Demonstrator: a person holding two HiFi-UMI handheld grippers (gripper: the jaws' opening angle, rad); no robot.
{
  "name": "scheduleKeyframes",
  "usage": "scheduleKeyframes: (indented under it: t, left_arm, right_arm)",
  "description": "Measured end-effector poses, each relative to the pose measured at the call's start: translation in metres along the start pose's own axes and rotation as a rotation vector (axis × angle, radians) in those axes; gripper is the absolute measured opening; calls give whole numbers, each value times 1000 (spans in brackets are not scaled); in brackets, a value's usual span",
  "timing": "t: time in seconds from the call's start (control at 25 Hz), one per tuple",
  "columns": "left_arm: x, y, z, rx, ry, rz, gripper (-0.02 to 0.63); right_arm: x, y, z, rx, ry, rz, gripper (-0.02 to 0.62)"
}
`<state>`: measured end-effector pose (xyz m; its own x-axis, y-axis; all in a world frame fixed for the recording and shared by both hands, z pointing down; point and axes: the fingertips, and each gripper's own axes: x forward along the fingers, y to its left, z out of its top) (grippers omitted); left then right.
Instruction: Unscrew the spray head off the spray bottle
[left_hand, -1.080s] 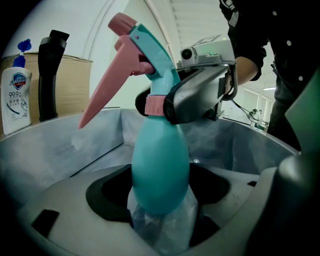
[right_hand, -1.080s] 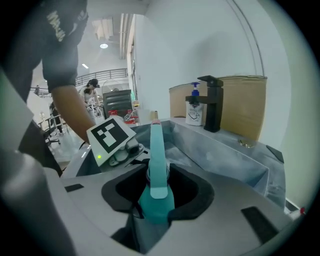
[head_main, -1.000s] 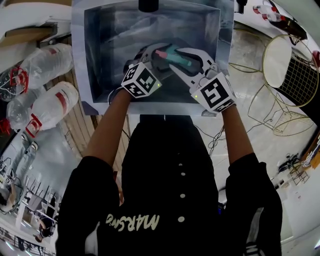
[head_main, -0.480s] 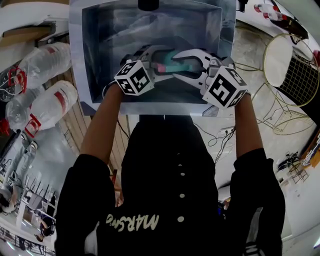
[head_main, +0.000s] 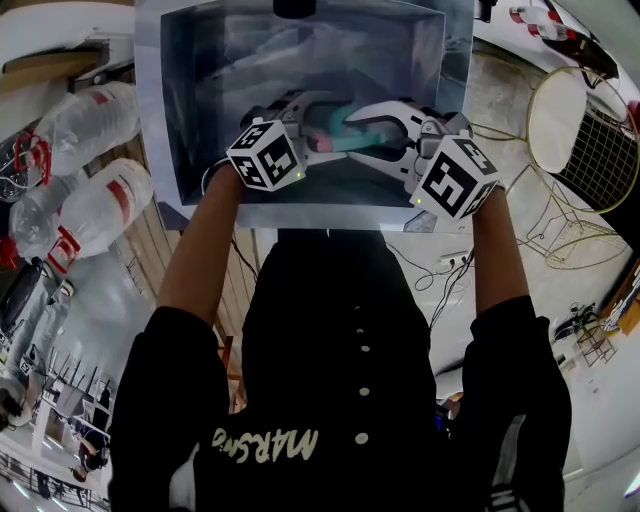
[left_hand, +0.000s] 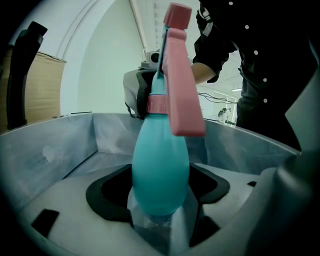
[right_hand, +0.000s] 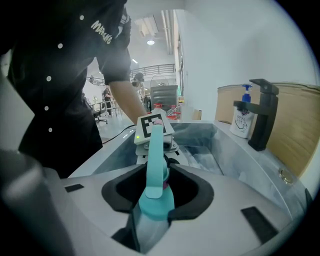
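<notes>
Teal spray bottle (left_hand: 160, 170) | left gripper (left_hand: 160, 217) clamps its base | right gripper (right_hand: 153, 212) closed, we think, round spray head (left_hand: 182, 92)

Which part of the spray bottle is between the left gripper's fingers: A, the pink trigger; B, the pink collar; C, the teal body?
C: the left gripper view shows the left gripper with its fingers clamped on the teal body.
</notes>
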<state>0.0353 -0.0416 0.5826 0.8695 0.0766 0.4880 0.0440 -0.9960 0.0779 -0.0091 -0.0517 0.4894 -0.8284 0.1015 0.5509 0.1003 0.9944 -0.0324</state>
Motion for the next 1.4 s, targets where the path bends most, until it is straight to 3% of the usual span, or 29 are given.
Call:
scheduleKeyframes:
  t: [0.28,0.48,0.56,0.68,0.92,1.2,1.4]
  left_arm:
    - [2,-3,2,2,-4,-14,368]
    - [1,0,2,0,-1,2,368]
    - [1,0,2,1,1,5,368]
    - [2,0,3,-1,2,10,368]
    - [2,0,3,-7,3,17,368]
    - [2,1,2,-31,2,56,368]
    - [1,8,2,-62,2,106,368]
  right_arm:
    - [-3,3,-1,-8,-2,33,155]
    - [-3,-1,-3,10,37,-26,164]
    - [-7,-2,-6,44,57,-67,216]
    - [-19,0,-10,132,73,-145,258]
    - [-40,22,-11,362,99,-394,302]
    - [-6,40,16,646,-49,-497,345]
    - [2,25,17,748,-71,-595,351]
